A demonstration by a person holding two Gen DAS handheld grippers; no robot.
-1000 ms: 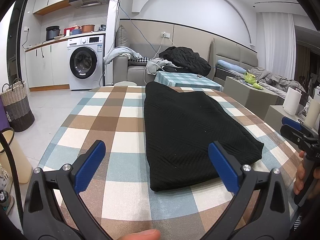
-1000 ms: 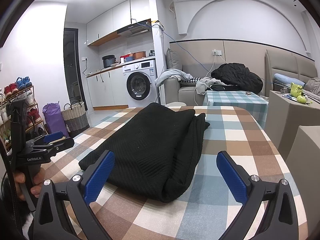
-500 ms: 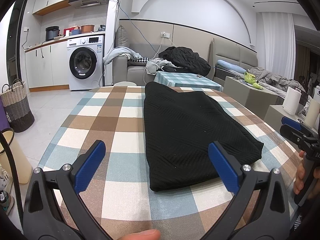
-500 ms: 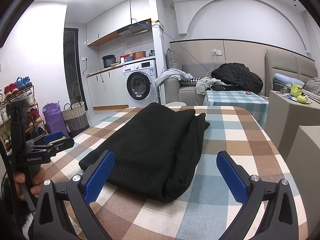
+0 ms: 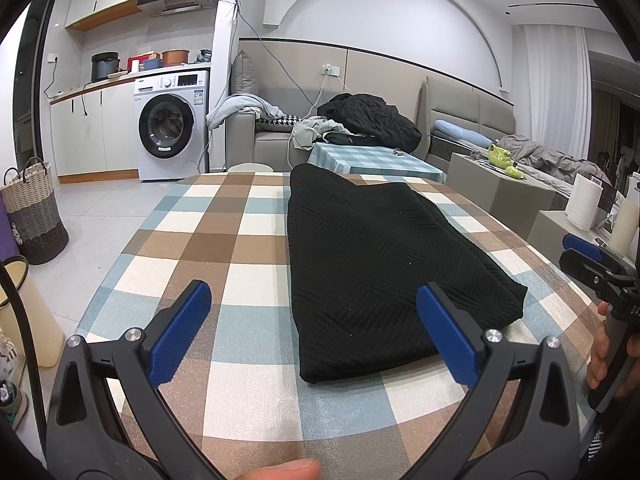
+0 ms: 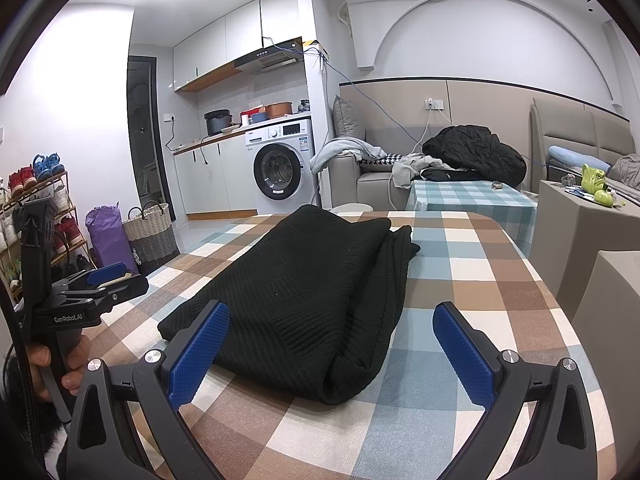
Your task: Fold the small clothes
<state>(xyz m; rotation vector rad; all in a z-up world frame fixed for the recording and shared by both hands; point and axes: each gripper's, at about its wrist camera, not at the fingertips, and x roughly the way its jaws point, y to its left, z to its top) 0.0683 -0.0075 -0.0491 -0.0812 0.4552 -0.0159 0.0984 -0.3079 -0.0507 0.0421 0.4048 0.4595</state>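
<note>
While the black ribbed knit garment (image 5: 384, 256) is lying folded into a long narrow strip down the middle of the brown, blue and cream checked tablecloth (image 5: 224, 248), nothing is shifting compared with the views from a second and half a second ago: cloth and tools are sitting exactly where they were. That stillness suggests a pause between folds, with the lengthwise fold apparently done and a crosswise fold probably still to come. The left gripper (image 5: 314, 328) is hovering low at the near short end, its blue-padded jaws spread wide and holding nothing, one pad beside the near left corner, the other over the hem. The right gripper (image 6: 330, 348) is likewise gaping wide and empty, straddling the near right corner.
</note>
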